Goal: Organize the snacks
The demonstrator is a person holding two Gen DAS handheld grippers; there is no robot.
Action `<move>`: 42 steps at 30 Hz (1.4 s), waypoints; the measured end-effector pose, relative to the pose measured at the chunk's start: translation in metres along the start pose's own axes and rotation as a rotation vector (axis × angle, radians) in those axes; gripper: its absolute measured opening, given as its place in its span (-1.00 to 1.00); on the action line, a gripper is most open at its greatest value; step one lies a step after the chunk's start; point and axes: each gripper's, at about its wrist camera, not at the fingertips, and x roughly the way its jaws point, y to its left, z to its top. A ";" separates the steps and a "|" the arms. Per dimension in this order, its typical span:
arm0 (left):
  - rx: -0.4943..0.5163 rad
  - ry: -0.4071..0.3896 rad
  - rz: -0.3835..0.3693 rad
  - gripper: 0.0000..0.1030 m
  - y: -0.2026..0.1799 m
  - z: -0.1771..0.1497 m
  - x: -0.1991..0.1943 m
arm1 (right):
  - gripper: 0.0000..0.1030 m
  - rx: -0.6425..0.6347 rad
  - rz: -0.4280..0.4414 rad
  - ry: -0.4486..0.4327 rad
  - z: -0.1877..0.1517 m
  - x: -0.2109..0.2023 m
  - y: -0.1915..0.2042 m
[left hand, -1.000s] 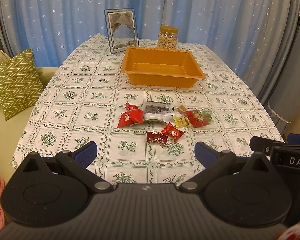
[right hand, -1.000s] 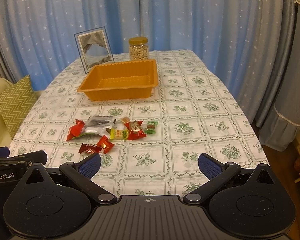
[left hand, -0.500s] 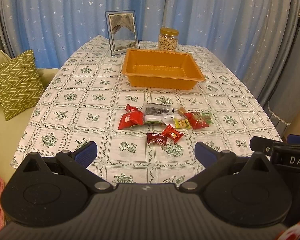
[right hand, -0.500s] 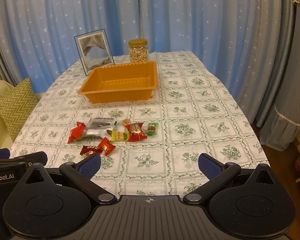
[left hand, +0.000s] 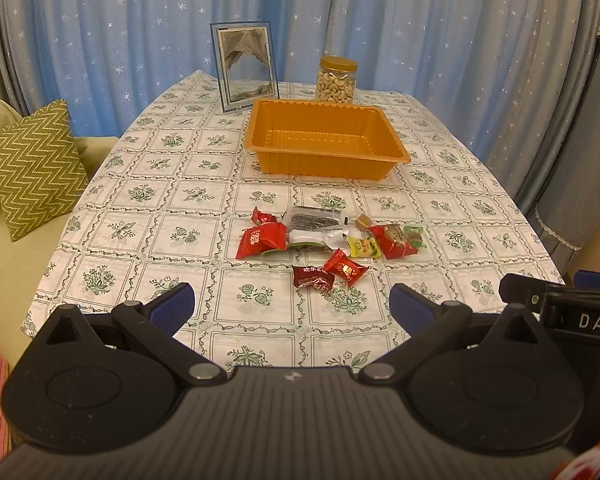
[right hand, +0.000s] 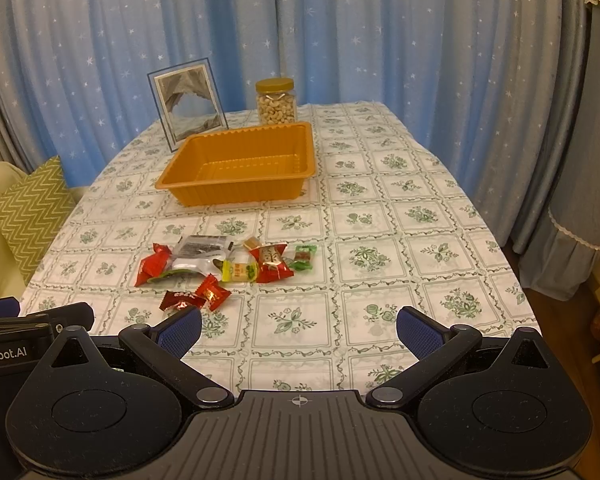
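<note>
A pile of wrapped snacks lies mid-table: a red packet (left hand: 260, 242), a clear packet with dark contents (left hand: 315, 221), a yellow candy (left hand: 364, 247), a red-and-green packet (left hand: 398, 238), a dark red candy (left hand: 312, 277) and a bright red candy (left hand: 345, 267). The pile also shows in the right wrist view (right hand: 228, 264). An empty orange tray (left hand: 325, 142) (right hand: 240, 166) stands behind it. My left gripper (left hand: 292, 308) is open and empty, above the near table edge, short of the snacks. My right gripper (right hand: 298, 328) is open and empty, right of the pile.
A picture frame (left hand: 244, 66) and a jar of cashews (left hand: 337, 80) stand behind the tray. The table (left hand: 180, 200) has a floral cloth. A sofa with a green zigzag cushion (left hand: 32, 164) is on the left. Blue curtains hang behind.
Both grippers have tilted or drawn back slightly, so the table appears a little lower and farther in both views. Both stay open. Nothing on the table moved.
</note>
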 end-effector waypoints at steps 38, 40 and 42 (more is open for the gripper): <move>-0.006 0.001 -0.006 1.00 0.002 0.000 0.002 | 0.99 0.011 0.001 -0.004 -0.004 0.003 -0.002; -0.013 0.004 -0.014 1.00 0.004 0.000 0.004 | 0.99 0.019 0.000 -0.010 -0.005 0.005 -0.003; -0.014 0.007 -0.018 0.99 0.007 -0.001 0.008 | 0.99 0.029 0.002 -0.016 -0.005 0.009 -0.006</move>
